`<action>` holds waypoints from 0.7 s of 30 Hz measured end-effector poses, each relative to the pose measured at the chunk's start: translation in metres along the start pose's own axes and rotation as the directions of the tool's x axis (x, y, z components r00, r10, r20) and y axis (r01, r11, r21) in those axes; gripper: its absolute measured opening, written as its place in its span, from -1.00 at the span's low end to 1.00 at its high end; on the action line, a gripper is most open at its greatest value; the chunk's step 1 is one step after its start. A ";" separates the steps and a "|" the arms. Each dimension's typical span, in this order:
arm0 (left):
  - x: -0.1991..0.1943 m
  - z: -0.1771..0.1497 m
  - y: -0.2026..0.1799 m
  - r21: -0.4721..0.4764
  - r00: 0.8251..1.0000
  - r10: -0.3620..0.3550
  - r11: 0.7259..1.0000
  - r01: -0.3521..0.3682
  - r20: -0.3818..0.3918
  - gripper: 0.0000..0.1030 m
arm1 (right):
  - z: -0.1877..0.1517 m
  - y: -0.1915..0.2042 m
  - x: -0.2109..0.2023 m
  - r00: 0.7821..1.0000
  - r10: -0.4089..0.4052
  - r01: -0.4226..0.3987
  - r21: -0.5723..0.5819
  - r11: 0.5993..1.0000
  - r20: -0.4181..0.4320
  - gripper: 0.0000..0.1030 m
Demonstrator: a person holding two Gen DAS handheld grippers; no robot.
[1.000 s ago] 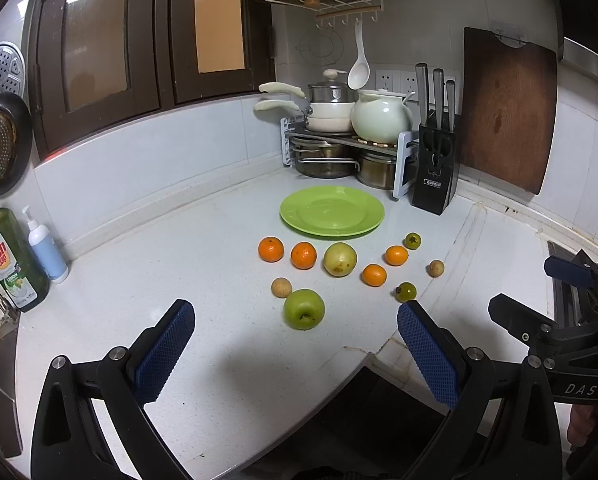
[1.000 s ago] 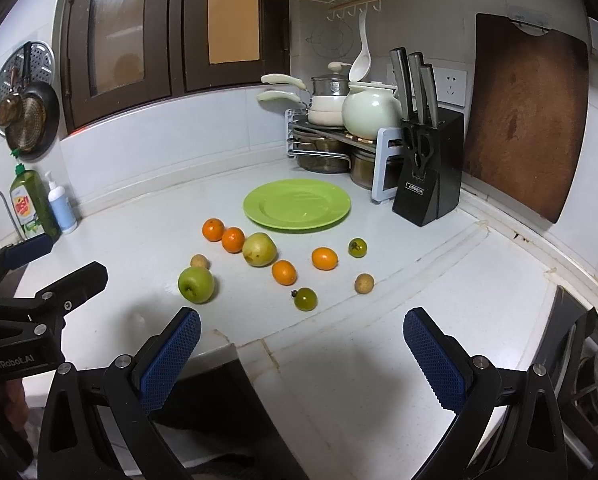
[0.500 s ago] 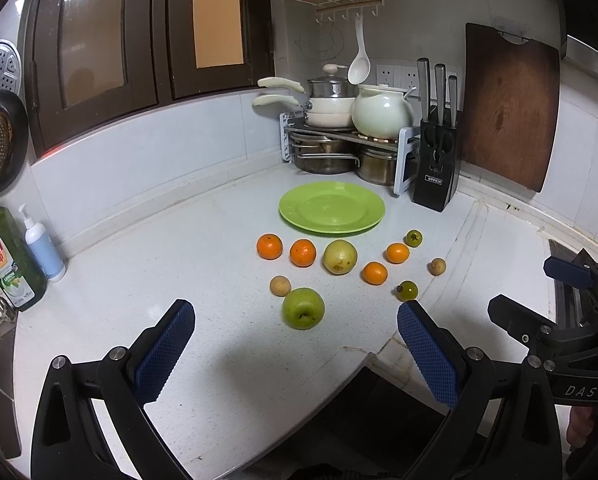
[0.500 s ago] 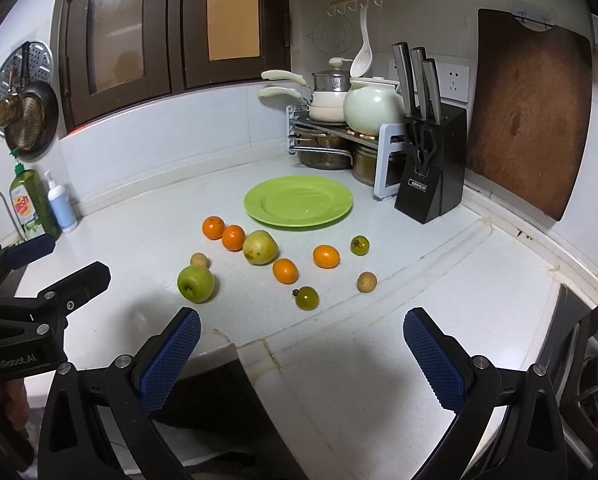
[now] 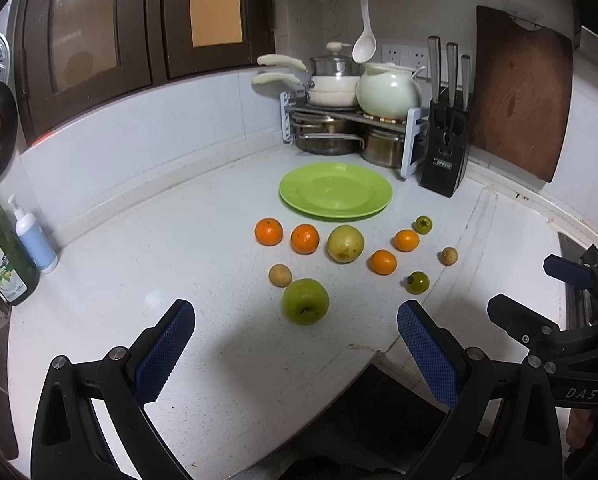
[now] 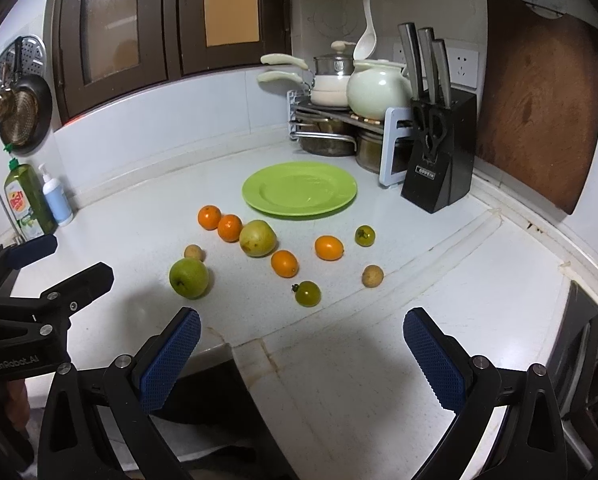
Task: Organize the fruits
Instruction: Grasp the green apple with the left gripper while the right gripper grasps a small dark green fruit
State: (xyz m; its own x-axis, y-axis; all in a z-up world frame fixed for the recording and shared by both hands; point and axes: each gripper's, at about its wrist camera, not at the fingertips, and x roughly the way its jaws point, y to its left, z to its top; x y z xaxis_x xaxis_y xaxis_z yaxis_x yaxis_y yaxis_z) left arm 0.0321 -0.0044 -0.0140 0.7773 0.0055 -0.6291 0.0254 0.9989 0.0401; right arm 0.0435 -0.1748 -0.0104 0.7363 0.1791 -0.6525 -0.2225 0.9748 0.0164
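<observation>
Green apple [image 5: 305,301] now nearer, just ahead between left gripper [image 5: 295,344] fingers, spread, empty; right gripper [image 6: 301,346] likewise spread. Fruits remain on table [image 5: 139,264]; plate [image 5: 336,190] bare. Approach under way.

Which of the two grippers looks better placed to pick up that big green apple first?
Probably the left gripper: the green apple lies just ahead, between its open fingers. From the right gripper, the apple sits off to the left. The green plate is empty.

Counter: white speckled stone worktop [image 5: 203,248], corner layout.
Walls: pale glossy backsplash [image 6: 159,136].
Cabinets: dark brown glass-fronted doors [image 5: 139,24] overhead.
Right wall: brown wooden chopping board [image 6: 539,100], leaning upright.
</observation>
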 end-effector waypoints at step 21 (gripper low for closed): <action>0.084 0.000 0.010 -0.025 0.984 -0.027 0.999 0.023 -0.178 1.00 | 0.005 -0.008 0.083 0.987 0.003 -0.005 -0.012 1.000 -0.163 0.99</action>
State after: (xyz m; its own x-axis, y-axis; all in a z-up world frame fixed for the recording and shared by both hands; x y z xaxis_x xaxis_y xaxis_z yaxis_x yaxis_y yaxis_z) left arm 0.0980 0.0057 -0.0669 0.6518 -0.0128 -0.7583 0.0272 0.9996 0.0065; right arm 0.1092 -0.1675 -0.0611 0.6216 0.1576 -0.7673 -0.2333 0.9723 0.0107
